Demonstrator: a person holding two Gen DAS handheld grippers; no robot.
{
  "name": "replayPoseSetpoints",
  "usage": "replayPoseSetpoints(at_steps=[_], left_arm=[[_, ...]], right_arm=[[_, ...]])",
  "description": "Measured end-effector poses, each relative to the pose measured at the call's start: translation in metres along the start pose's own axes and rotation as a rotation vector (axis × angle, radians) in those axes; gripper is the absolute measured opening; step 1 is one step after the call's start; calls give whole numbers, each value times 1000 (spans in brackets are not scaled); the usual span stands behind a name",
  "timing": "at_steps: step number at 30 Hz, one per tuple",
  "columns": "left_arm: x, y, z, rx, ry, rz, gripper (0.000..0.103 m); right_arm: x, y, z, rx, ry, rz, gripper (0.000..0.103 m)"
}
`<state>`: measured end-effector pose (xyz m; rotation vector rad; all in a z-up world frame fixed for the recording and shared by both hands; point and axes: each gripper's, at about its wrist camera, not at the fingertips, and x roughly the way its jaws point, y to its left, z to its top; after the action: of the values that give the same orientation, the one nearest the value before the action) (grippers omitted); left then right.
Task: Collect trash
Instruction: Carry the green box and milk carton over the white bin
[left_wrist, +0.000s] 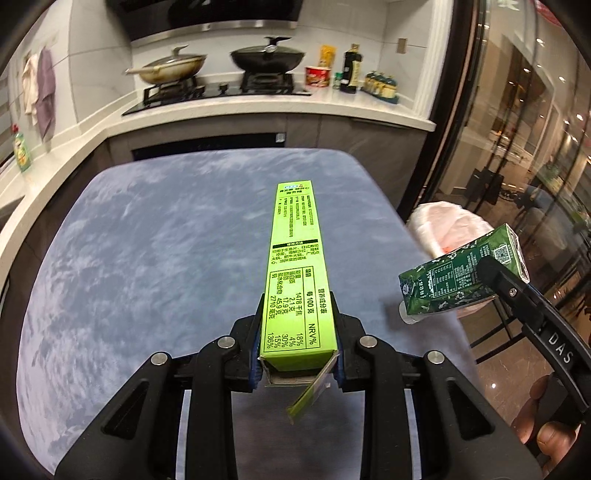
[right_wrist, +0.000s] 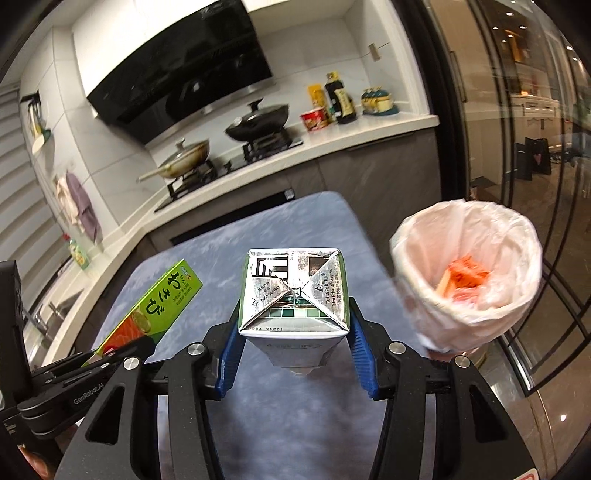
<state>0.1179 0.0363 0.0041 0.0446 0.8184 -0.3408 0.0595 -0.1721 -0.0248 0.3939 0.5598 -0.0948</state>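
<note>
Right gripper clamped drink carton, lined bin just to its right (nearer arm). Left gripper clamped wasabi box, long axis pointing forward, over table.

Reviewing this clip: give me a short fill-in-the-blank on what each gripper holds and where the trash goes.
1. The left gripper is shut on a long ____-coloured wasabi box.
2. The right gripper is shut on a drink ____.
3. The bin, lined with a white plastic bag, stands to the ____ of the blue table in the right wrist view.
4. The bin already holds something ____ in colour.

Missing words: green; carton; right; orange
</note>
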Motion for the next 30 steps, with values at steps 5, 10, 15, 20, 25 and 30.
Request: replayPoseSetpoints(at_steps=[5, 10, 15, 20, 25, 30], left_arm=[[-4, -35, 11, 36, -15, -40, 27], [-4, -76, 23, 86, -38, -85, 27], [-1, -116, 33, 133, -52, -126, 27], [8, -154, 41, 181, -52, -158, 27], [25, -180, 46, 221, -39, -174, 27], [46, -204, 49, 260, -13, -176, 27]], right_arm=[[-21, -25, 15, 19, -53, -24, 50], [-39, -55, 32, 48, -104, -63, 50], [-50, -88, 47, 86, -143, -101, 50], [-55, -118, 59, 114, -170, -135, 50], [-54, -144, 67, 134, -185, -163, 50], [-45, -168, 73, 147, -179, -191, 50]])
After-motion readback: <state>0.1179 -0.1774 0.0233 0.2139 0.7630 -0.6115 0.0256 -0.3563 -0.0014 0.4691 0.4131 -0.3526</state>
